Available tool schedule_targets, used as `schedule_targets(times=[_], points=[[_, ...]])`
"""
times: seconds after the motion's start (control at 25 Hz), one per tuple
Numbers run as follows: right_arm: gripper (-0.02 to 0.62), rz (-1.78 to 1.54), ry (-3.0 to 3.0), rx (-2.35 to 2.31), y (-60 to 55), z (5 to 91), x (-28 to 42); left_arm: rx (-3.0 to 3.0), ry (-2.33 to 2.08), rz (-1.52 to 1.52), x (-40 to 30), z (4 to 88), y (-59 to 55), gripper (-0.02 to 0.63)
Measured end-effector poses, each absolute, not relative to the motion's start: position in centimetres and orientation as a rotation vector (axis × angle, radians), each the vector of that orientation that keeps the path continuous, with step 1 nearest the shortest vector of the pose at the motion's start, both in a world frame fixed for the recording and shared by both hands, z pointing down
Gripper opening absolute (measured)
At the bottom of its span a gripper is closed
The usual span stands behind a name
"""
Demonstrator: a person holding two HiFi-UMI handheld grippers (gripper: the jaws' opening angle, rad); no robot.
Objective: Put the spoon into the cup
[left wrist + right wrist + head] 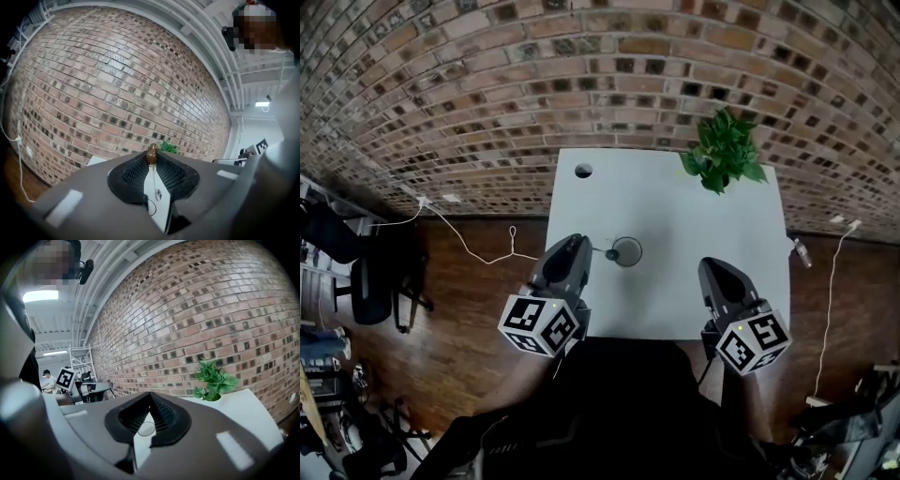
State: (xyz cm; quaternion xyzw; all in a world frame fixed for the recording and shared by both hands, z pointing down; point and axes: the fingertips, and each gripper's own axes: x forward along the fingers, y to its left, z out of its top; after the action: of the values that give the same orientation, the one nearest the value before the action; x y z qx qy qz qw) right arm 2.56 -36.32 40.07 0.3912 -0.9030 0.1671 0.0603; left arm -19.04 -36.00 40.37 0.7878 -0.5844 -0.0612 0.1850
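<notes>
A clear glass cup (627,251) stands near the middle of the white table (675,202). My left gripper (577,242) is just left of it, shut on the spoon (610,253), which sticks out toward the cup's rim. In the left gripper view the spoon's brown end (151,153) is pinched at the fingertips, and its thin shaft and small bowl hang below against the table. My right gripper (709,265) is over the table's near right part, well clear of the cup, with its fingertips together and nothing in them. The cup's rim (146,428) shows between its jaws.
A green potted plant (724,150) stands at the table's far right corner, also seen as the plant (213,380) ahead. A round cable hole (583,171) is at the far left corner. A brick wall is behind; cables (478,248) and a dark chair (375,272) are on the wooden floor at left.
</notes>
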Motion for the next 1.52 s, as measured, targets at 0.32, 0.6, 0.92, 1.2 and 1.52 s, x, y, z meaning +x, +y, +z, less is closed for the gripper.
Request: schedule_targets(times=[0.32, 0.6, 0.92, 1.2, 1.52], points=[[0.006, 0.506, -2.788, 1.105, -36.6, 40.2, 2.8, 2.120, -1.714, -0.111, -18.2, 43.6, -38.2, 0.046], [0.006, 0.497, -2.765, 1.130, -36.6, 40.2, 3.6, 2.073, -1.724, -0.031, -17.5, 47.3, -39.8, 0.046], [0.006, 0.489, -2.734, 1.175, -35.9, 40.2, 3.9, 2.036, -1.696, 0.061, -17.1, 51.9, -40.4, 0.046], [0.006, 0.500, -2.709, 1.233, -34.9, 40.3, 5.0, 2.027, -1.660, 0.163, -15.3, 55.4, -40.2, 0.046], [0.006, 0.512, -2.695, 1.246, -33.9, 40.9, 5.2, 1.977, -1.671, 0.196, -15.6, 57.2, -39.6, 0.046]])
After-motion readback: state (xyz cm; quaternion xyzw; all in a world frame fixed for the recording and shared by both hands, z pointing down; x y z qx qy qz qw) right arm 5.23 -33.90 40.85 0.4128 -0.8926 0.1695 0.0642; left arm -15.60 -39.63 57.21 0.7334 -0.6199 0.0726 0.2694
